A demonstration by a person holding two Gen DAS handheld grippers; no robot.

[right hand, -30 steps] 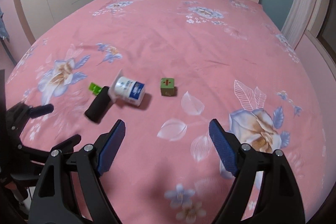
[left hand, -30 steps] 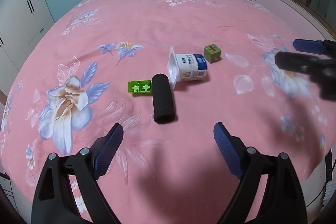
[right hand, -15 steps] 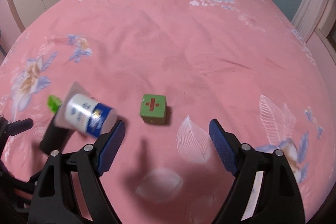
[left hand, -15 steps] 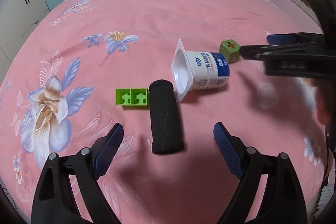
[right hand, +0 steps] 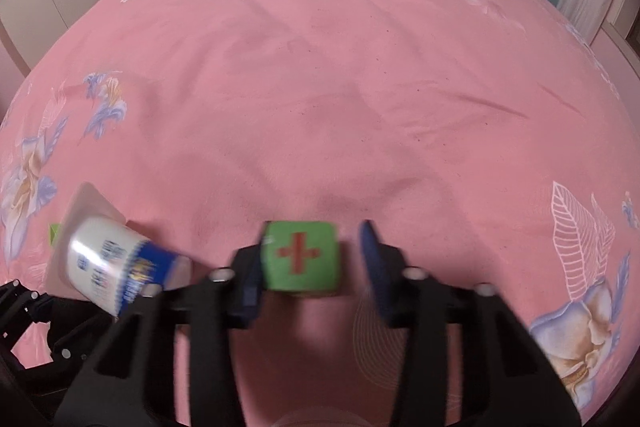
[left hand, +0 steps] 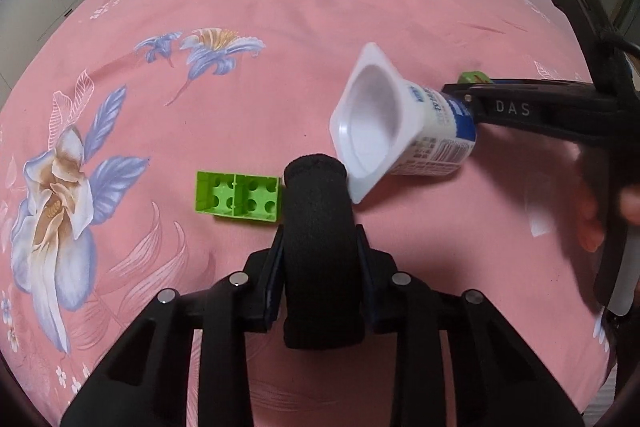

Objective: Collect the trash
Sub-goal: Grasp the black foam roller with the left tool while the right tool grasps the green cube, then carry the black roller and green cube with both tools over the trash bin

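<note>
Your left claw [left hand: 320,239] was clenched on the black roll [left hand: 318,211], gripping it approx mid-length, w/ the far end sticking out past the pads. The roll lay on the bed [left hand: 280,7], touching the green brick [left hand: 238,194] on one side and the rim of the tipped yogurt cup [left hand: 400,131] on the other.

Your right claw [right hand: 310,247] sat round the green cube [right hand: 301,255] but wasn't clamped. One pad touched it and the other showed a gap. That view was blurred, so the grip is hard to judge.

Risks, as I judged them:
- The roll looked soft and was squeezed. If you lifted fast, the overhanging end could sag or swing and knock the brick or cup away.
- The cup was light and on its side, so any nudge would prob roll it across the bedspread. Your right tool's arm ran right by the cup's base, so closing or lifting there could flick it.
- The cube was held off-centre. If only one pad bit first, it could twist or pop out, esp on a soft mattress w/ no firm backing.
- The two tools were working close together, so a crossed path could mean a clash.
- No bin was in view, so the drop-off spot was unknown.
</note>
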